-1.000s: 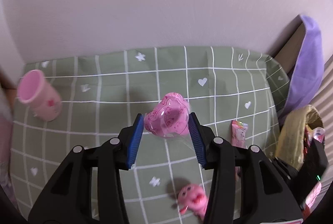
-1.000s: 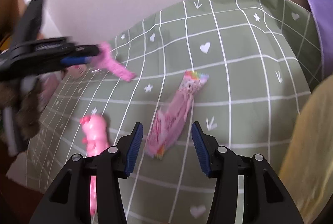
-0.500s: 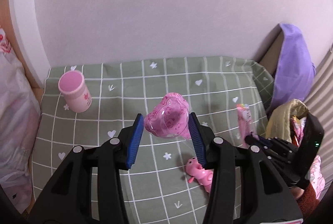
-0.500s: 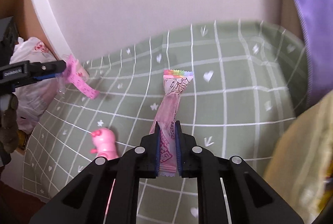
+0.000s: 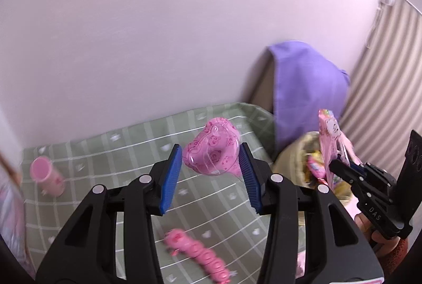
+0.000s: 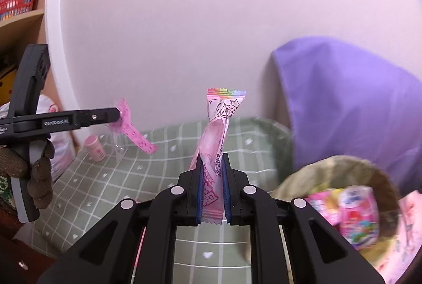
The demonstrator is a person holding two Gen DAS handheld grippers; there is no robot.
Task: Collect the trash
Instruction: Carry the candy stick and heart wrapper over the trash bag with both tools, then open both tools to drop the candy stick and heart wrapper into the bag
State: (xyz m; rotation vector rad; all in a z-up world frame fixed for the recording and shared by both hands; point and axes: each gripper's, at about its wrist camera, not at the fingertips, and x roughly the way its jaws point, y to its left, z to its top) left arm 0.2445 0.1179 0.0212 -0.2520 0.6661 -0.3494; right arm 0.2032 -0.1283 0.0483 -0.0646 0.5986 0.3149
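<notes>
Both grippers carry trash above the green cloth [image 5: 126, 149], so the step in hand is the carry to the bag [image 6: 379, 178]. The right gripper [image 6: 213, 194] is clamped on a long pink wrapper [image 6: 219, 125], which stands up from the jaws; these have just been closing on it. The left gripper [image 5: 211, 173] holds a pink plastic piece [image 5: 211, 152] between half-open jaws, though it is hard to tell if both pads press on it. The bag stands open at the right, beside a purple cloth [image 6: 343, 99], with wrappers already inside. A pink cup [image 5: 47, 176] and a pink toy [image 5: 195, 252], blurred, are left on the cloth. Next, I think, each gripper must come over the bag's mouth and open there, the right one first, as it is nearer.
</notes>
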